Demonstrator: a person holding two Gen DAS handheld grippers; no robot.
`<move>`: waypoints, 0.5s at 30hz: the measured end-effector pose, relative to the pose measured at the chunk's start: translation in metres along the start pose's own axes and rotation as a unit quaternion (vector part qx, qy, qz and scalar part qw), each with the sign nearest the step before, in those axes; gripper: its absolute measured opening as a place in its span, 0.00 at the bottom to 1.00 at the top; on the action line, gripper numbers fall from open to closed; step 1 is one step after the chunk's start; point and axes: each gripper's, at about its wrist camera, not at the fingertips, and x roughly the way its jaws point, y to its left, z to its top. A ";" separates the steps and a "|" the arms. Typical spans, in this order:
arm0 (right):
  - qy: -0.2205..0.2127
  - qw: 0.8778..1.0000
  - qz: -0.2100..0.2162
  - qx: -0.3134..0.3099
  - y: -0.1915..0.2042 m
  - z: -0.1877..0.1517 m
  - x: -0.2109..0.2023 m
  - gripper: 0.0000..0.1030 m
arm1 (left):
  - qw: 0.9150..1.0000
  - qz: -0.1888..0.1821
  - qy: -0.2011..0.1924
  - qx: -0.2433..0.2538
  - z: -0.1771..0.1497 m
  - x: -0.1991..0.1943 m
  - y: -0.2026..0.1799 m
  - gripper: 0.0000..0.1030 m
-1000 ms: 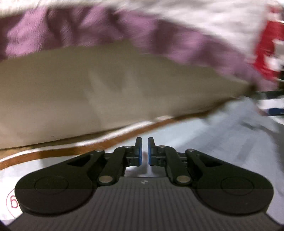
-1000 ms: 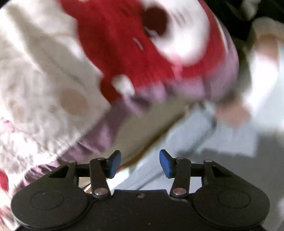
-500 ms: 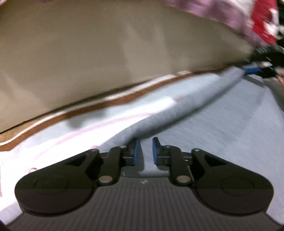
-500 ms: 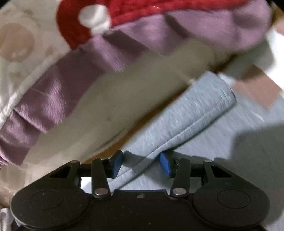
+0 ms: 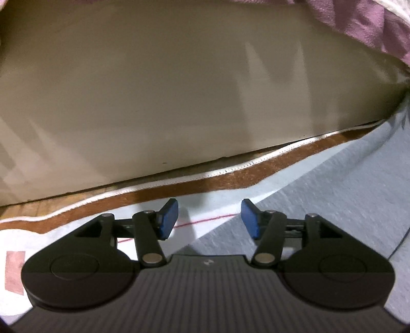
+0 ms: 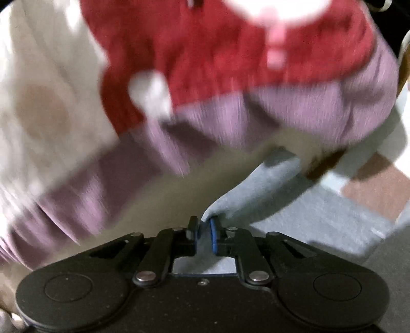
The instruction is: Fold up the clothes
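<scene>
On the floor, beside a tall beige panel (image 5: 159, 97) that looks like the side of a bed, one grey garment (image 5: 333, 194) lies spread over a pale mat (image 5: 30, 238) with a brown border (image 5: 230, 179) and white stitched edging. One thin red line crosses the mat between the blue pads, and one pinkish rectangle shows at its left edge.

From the left wrist view, the left gripper (image 5: 209, 222) hovers low over the near corner of the garment with its jaws opening; the two blue pads stand apart and nothing is pinched between them, the cloth lying flat beneath. A purple ruffle (image 5: 358, 23) hangs over the top right of the panel.

From the right wrist view, which is blurred, the right gripper (image 6: 204, 234) has its jaws closing to a narrow gap, and a raised fold of the same grey garment (image 6: 256, 194) sits between the two blue pads, which press on it. From that pinch the cloth rises in one ridge toward the panel, then spreads flat on the right. Above hangs bedding: one cream part with faint round spots (image 6: 43, 110), one red patch with white shapes (image 6: 205, 51), and the purple ruffle (image 6: 282, 110) along its lower edge. One brownish square (image 6: 376, 189) of the mat shows at the right.
</scene>
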 end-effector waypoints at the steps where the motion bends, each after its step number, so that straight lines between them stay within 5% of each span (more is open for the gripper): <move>1: -0.005 1.000 0.001 0.005 0.001 0.004 -0.006 0.18 | 1.000 0.001 -0.004 0.009 -0.001 -0.005 -0.004 0.52; 4: -0.019 1.000 0.006 0.020 0.004 0.015 -0.025 0.29 | 0.999 -0.019 -0.019 0.037 -0.006 -0.025 -0.021 0.52; 6: 0.007 0.999 -0.040 0.023 0.004 0.024 -0.047 0.30 | 0.997 -0.063 -0.028 0.042 -0.011 -0.041 -0.027 0.52; 9: 0.001 0.995 -0.076 0.067 -0.012 0.031 -0.090 0.57 | 0.987 -0.142 -0.020 0.066 -0.020 -0.061 -0.030 0.54; 15: 0.077 0.983 -0.147 0.079 -0.040 0.027 -0.093 0.63 | 0.973 -0.194 0.015 0.126 -0.040 -0.071 -0.030 0.54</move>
